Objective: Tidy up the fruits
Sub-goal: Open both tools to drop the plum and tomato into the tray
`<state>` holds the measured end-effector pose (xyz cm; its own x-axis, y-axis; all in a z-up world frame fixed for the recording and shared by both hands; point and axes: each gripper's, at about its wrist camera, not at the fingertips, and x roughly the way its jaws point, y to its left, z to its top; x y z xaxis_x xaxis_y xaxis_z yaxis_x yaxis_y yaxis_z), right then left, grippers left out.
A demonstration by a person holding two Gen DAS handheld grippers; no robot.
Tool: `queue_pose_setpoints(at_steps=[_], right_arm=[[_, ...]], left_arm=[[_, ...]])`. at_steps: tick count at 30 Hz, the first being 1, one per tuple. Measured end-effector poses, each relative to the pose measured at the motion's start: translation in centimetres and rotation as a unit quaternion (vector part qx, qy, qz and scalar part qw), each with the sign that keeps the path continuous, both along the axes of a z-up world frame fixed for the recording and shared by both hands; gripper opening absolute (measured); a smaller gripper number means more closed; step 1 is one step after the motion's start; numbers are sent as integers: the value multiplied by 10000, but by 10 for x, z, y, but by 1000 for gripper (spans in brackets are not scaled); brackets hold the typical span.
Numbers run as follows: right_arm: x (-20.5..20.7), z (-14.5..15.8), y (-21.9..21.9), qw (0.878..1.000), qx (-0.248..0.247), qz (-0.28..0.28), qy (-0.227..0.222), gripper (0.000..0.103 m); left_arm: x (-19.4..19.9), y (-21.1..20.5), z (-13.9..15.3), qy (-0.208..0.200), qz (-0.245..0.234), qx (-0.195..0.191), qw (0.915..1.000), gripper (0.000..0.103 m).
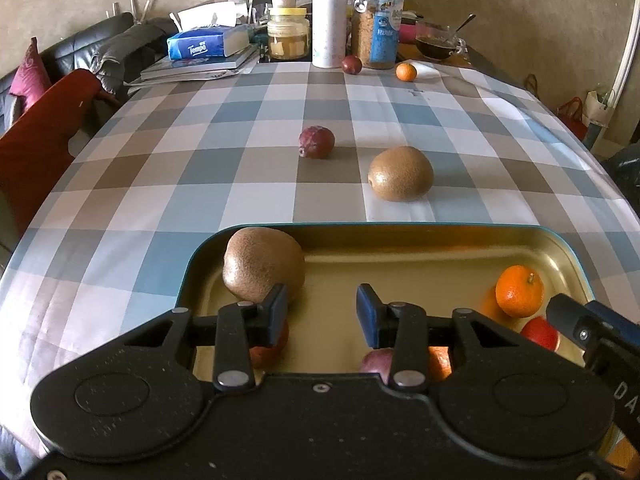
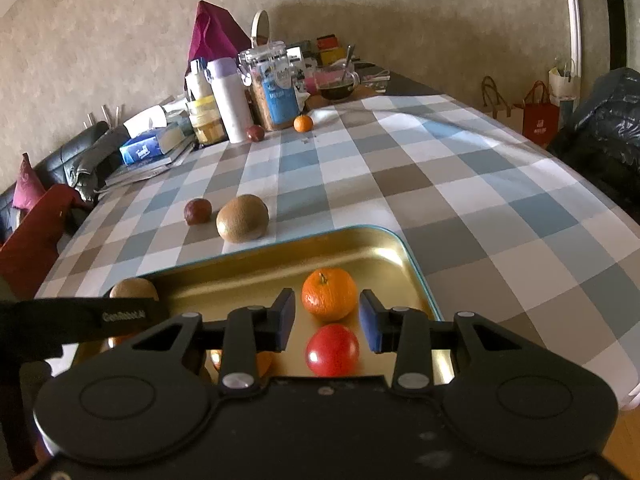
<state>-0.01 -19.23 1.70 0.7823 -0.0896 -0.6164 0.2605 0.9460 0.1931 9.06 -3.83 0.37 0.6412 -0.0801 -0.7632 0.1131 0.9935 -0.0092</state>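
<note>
Fruit sorting, left to right. Brown fuzzy kiwi (image 1: 262,266) sits in far-left corner of gold metal tray (image 1: 440,236). Left gripper (image 1: 322,314) hovers above tray floor, fingers narrowly apart, nothing between the pads. Dark red passion fruit (image 1: 316,142) and second brown kiwi (image 1: 400,174) are loose on the checked tablecloth (image 1: 160,160), just past tray's far edge. Right gripper (image 2: 327,326) is also narrowly apart, empty, above orange mandarin (image 2: 329,293) and red tomato (image 2: 332,350) by tray's right edge. Loose kiwi looks light, soft, rolls easily; pinch across the short middle, gently.
</note>
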Motion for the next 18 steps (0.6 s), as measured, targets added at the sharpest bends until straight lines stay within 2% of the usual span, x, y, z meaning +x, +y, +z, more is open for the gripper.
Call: queue_pose_setpoints(at_steps=[6,13,18], right_arm=[[8,0,-3,10000,39,-41,24,39],[30,2,-11,9998,33,-165,121,39],[54,5,-23,9989,261,-278,261,39]], left_arm=[[2,0,1,8,8,8,10000,56],[12,-4,10,-51,-6,39,10000,56],[25,-8,16,-58,-62,33,10000,56]])
